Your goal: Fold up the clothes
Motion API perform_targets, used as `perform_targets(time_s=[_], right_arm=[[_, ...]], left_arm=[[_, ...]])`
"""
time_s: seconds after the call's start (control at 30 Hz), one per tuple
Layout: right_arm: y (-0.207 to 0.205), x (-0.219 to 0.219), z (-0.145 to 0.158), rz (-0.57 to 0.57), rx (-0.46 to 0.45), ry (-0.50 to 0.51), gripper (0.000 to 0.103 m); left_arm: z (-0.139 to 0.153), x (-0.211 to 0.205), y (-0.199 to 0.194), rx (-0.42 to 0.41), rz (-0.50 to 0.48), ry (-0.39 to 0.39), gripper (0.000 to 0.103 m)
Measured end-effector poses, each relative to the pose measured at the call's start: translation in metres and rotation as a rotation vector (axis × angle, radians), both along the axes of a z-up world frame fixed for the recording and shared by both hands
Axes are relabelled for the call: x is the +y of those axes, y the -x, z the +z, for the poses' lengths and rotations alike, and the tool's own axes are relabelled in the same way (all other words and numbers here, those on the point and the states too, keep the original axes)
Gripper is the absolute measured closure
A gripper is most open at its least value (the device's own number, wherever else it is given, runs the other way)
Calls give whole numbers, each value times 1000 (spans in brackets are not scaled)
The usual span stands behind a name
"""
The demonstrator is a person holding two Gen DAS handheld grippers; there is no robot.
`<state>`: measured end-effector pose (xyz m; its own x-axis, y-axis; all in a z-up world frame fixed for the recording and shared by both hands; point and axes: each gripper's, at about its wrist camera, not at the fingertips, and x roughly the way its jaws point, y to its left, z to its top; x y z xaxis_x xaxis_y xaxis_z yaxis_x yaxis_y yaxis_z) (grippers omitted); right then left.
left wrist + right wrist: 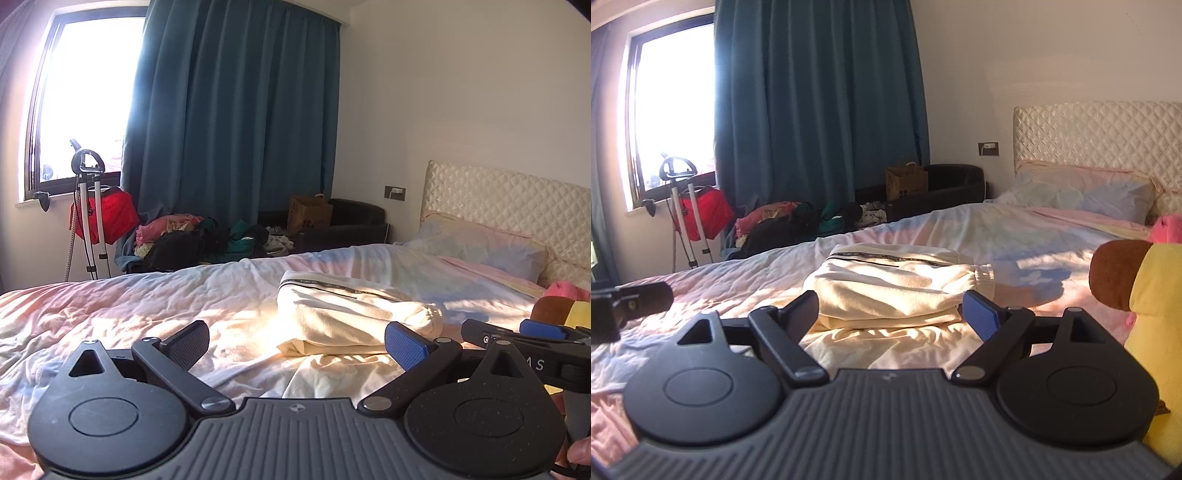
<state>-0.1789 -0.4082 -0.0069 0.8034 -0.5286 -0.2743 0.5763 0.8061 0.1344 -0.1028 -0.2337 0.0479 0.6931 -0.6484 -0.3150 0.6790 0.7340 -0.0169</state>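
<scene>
Sunlit bedroom, rumpled pastel bed (pixel 701 295): cream fleece garment (pixel 894 288) lies folded in compact stack. Left claw (pixel 297 345), right claw (pixel 892 312) both spread, empty. Unsorted clothes heap (pixel 199 240) beyond bed.

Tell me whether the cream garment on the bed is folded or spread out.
Folded. The cream fleece garment sits as a compact stacked bundle with layered edges on the rumpled pastel bedsheet, and neither gripper's jaws touch it.
</scene>
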Motion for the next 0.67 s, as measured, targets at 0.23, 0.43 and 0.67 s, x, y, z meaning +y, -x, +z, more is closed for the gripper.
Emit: perform_targets(time_s=[0.23,0.43,0.67], right_arm=[[-4,3,0,2,13,25,17],[-5,-3,0,8,24,-2,17],[-8,2,2,8,40,29,17]], left_arm=[[-3,-3,-1,10,9,-9,1],[-6,-4,0,6,13,-18,1],[-7,-3,1,-3,22,-24,1]])
